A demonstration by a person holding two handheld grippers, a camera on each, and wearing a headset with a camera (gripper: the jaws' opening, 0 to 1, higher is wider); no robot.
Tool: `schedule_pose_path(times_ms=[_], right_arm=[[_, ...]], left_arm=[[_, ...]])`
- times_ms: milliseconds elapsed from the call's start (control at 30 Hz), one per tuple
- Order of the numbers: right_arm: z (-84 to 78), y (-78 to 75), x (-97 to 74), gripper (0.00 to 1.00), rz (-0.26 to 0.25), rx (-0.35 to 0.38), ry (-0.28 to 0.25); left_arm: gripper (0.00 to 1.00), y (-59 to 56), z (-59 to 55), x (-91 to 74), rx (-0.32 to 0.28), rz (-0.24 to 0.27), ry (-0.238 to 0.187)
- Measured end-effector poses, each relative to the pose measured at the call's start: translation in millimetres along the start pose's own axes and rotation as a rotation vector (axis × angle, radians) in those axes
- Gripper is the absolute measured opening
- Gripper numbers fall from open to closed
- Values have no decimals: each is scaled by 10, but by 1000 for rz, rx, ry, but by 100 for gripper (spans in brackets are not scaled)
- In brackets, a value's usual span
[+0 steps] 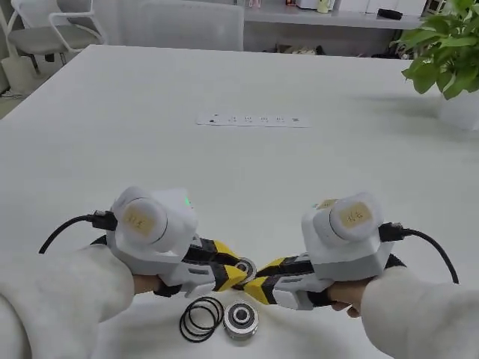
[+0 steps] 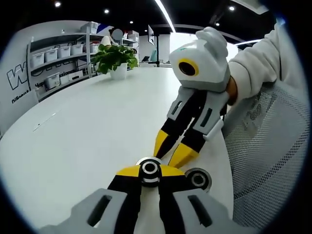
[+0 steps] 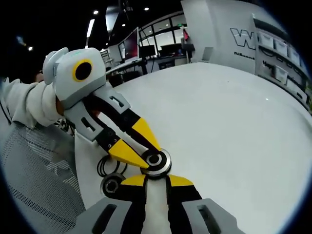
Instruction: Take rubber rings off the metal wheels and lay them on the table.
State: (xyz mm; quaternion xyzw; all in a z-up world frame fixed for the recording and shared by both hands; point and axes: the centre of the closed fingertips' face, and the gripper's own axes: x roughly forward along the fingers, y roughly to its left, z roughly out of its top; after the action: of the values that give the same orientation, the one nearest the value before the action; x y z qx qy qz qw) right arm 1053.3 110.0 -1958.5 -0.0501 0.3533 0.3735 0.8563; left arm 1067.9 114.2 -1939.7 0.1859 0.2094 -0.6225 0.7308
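A metal wheel (image 1: 245,267) with a dark rubber ring round its rim is held just above the white table (image 1: 224,164), between both grippers. My left gripper (image 1: 236,274) is shut on the wheel (image 2: 149,167), gripping it across its faces. My right gripper (image 1: 255,279) comes from the opposite side, and its yellow tips (image 2: 171,152) pinch the wheel's dark rim (image 3: 157,161). On the table nearer me lie loose black rubber rings (image 1: 200,318) and, beside them, a second metal wheel (image 1: 240,318).
A white strip of sockets (image 1: 253,120) is set into the table's middle. A potted plant (image 1: 441,52) stands at the far right edge. A chair (image 1: 45,30) stands beyond the far left corner. My sleeves rest at the near edge.
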Motion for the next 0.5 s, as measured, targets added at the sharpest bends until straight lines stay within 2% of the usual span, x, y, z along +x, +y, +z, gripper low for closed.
schedule_pose_path(times_ms=[33, 67, 100, 233, 333, 433, 500], right_arm=[[-54, -40, -16, 5, -19, -58, 35], [-2, -51, -16, 0, -31, -64, -3], [-13, -14, -2, 0, -11, -49, 5], [-9, -40, 4, 0, -33, -48, 15], [-9, -83, -10, 0, -51, 29, 16], [12, -119, -31, 0, -62, 73, 6], [68, -171, -59, 0, -83, 87, -24]], left_arm=[[7, 2, -1, 0, -5, -1, 0], [7, 7, -3, -2, -15, -2, 0], [7, 8, -3, -1, -23, -2, -2], [7, 3, -6, -3, -20, -2, 2], [7, 3, -7, -5, -13, -2, 6], [7, 6, -12, -6, -8, 0, 9], [7, 5, -13, -9, -10, -1, 9]])
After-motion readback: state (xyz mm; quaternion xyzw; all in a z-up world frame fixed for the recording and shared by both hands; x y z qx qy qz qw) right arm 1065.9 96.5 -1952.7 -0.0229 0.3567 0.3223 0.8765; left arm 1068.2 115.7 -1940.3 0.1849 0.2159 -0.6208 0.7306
